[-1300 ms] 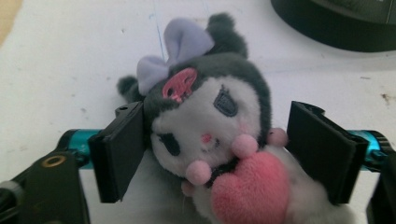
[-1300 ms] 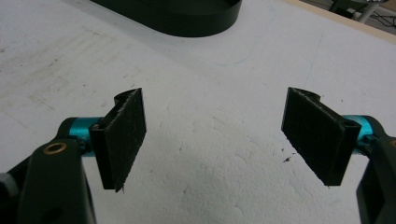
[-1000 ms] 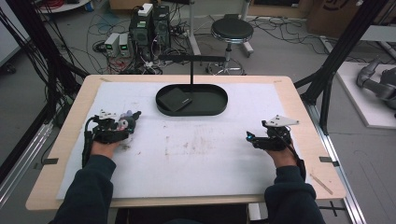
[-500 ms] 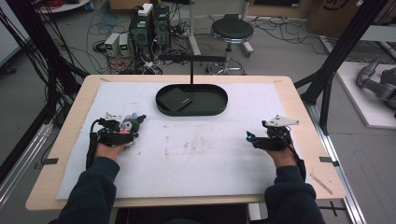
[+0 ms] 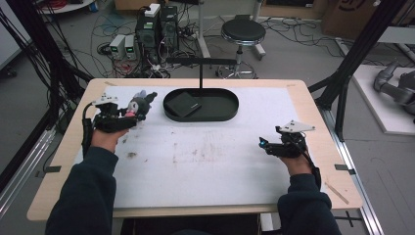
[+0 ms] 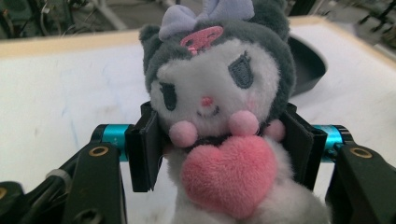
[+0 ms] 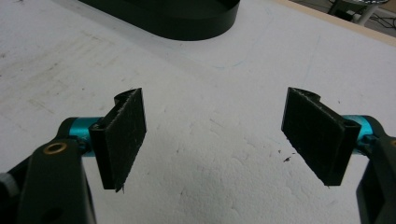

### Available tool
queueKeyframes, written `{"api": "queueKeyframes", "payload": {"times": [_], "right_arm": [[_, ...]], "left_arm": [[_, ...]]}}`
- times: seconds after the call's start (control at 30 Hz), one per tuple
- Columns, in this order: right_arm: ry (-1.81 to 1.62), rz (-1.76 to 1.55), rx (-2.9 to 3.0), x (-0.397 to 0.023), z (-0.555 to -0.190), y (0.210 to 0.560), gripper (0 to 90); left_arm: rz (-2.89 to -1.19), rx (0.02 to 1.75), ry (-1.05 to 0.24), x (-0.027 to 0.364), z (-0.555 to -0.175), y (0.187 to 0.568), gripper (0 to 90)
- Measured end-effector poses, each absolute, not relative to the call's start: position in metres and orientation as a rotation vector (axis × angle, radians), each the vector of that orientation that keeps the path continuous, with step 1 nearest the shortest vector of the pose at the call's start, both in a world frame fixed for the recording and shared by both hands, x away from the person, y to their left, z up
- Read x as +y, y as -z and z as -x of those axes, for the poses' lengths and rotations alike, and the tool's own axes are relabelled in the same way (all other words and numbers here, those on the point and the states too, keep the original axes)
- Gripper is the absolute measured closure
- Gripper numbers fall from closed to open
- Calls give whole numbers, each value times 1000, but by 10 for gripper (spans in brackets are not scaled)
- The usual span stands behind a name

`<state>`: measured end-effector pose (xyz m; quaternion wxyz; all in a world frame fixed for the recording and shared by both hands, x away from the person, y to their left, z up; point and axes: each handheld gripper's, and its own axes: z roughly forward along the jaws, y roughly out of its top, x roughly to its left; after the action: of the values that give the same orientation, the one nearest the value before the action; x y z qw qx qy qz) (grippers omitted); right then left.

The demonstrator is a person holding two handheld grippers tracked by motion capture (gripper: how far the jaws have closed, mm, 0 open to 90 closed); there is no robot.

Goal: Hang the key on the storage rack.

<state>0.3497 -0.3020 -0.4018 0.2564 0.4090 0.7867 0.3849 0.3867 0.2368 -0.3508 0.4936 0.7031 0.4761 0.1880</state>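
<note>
- A person is sitting at a wooden table (image 5: 313, 105) covered by a white mat (image 5: 210, 161), holding a gripper in each hand; both dark sleeves are coming in from the bottom of the high view.
- The left gripper (image 5: 128, 111) is sitting at the far left of the mat, pinching a plush toy (image 5: 138, 103) between its two black jaws.
- In the left gripper view the plush (image 6: 219, 116) is facing the camera — a grey hood, a white face, a lilac bow and a pink heart at its chest — and the jaws are pressing into its sides just below the head.
- The plush is being held just left of a black oval tray (image 5: 222, 111), close to its left end but not touching it.
- A flat black square (image 5: 182, 105) is lying inside the tray, in its left half.
- The right gripper (image 5: 266, 145) is resting near the mat's right edge, well apart from the tray and the plush.
- In the right gripper view its jaws are standing wide apart with nothing between them — bare, scuffed mat is showing in the gap, and the tray's rim (image 7: 187, 28) is lying beyond.
- Beyond the table, a round stool (image 5: 243, 33) and tangled cables are sitting on the floor.
</note>
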Motion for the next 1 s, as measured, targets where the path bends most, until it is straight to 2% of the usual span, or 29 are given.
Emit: {"api": "queueKeyframes", "payload": {"times": [0.4,0.7,1.0], "right_arm": [[-1072,-1112,2123,-305,-350,401,224],[-1080,-1121,2118,-308,-351,400,223],[-1081,-1140,2115,-312,-351,402,224]], "left_arm": [[-1696,1035,-480,194,-443,301,396],[-1696,1081,-481,177,-482,301,397],[-1648,1123,-480,175,-501,303,397]]}}
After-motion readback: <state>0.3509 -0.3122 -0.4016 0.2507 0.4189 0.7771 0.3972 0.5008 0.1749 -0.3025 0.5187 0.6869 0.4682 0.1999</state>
